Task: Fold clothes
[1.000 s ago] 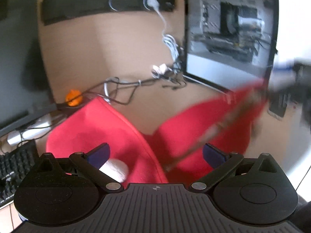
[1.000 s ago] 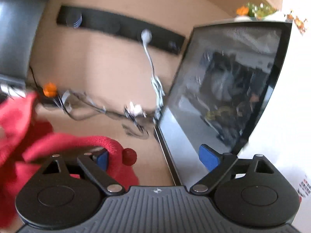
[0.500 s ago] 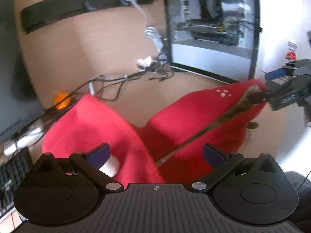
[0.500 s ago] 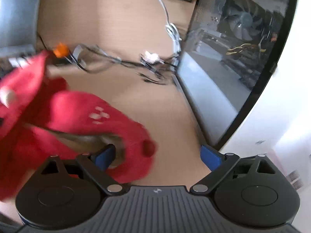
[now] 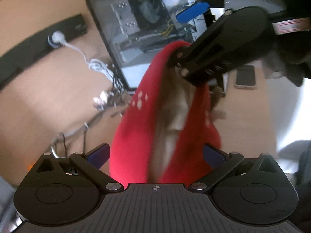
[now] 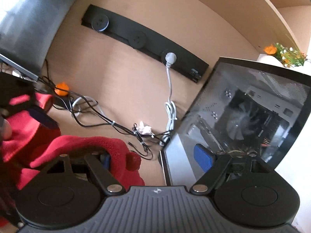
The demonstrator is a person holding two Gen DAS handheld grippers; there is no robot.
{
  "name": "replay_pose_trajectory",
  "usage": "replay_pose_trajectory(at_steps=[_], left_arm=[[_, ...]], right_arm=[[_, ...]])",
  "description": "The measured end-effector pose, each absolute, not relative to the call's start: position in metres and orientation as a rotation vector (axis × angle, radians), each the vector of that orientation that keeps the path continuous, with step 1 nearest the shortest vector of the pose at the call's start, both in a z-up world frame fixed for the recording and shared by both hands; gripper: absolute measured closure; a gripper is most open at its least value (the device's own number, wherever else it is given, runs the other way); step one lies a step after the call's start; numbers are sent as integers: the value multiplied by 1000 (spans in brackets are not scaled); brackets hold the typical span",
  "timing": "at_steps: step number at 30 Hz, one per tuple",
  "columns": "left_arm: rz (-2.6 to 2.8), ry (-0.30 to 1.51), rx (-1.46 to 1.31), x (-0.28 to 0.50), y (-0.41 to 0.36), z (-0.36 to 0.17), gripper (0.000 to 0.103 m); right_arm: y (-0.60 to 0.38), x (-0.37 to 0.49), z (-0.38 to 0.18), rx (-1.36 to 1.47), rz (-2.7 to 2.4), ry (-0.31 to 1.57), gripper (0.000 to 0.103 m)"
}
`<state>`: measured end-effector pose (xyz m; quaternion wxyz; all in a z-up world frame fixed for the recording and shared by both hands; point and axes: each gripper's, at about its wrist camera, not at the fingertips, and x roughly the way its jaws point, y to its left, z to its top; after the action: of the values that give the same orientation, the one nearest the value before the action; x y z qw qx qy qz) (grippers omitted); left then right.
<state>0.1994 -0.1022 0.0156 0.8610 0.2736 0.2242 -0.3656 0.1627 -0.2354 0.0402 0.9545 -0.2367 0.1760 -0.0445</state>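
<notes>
Red knitted garment [image 5: 136,136] hanging lifted above the tan surface [image 5: 48,97], in front of the glass-sided computer case [image 5: 147,25]; pale inner lining showing down its middle, small white marks on the outside; stretched between both tools. Left hand-held gripper [image 5: 155,155] with blue pads spread wide, cloth passing between them, no pinch visible. Right hand-held gripper [image 5: 180,66] seen in the left wrist view up against the case, one finger buried in the garment's top edge, the other blue pad [image 5: 192,12] standing well apart and bare; so wide open too, cloth hooked over a single finger; same in its own view [image 6: 155,157], red knit [image 6: 93,147] draped over the left finger, right pad [image 6: 204,159] free in front of the case [image 6: 252,116]. Left of the case: tangle of black and white cables [image 6: 120,124], a white plug [image 6: 170,58] in a black socket strip [image 6: 140,36], a small orange object [image 6: 62,88]. Right of the case, a phone [image 5: 245,76] lying flat.
</notes>
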Motion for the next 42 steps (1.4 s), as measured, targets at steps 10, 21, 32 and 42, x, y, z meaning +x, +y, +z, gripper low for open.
replay_pose_trajectory(at_steps=[10, 21, 32, 42], left_arm=[[-832, 433, 608, 232, -142, 6, 0], [-769, 483, 653, 254, -166, -21, 80], [-717, 566, 465, 277, -148, -2, 83], [-562, 512, 183, 217, -57, 73, 85]], right_arm=[[-259, 173, 33, -440, -76, 380, 22], [-314, 152, 26, -137, -52, 476, 5], [-316, 179, -73, 28, -187, 732, 5], [-241, 213, -7, -15, 177, 327, 7]])
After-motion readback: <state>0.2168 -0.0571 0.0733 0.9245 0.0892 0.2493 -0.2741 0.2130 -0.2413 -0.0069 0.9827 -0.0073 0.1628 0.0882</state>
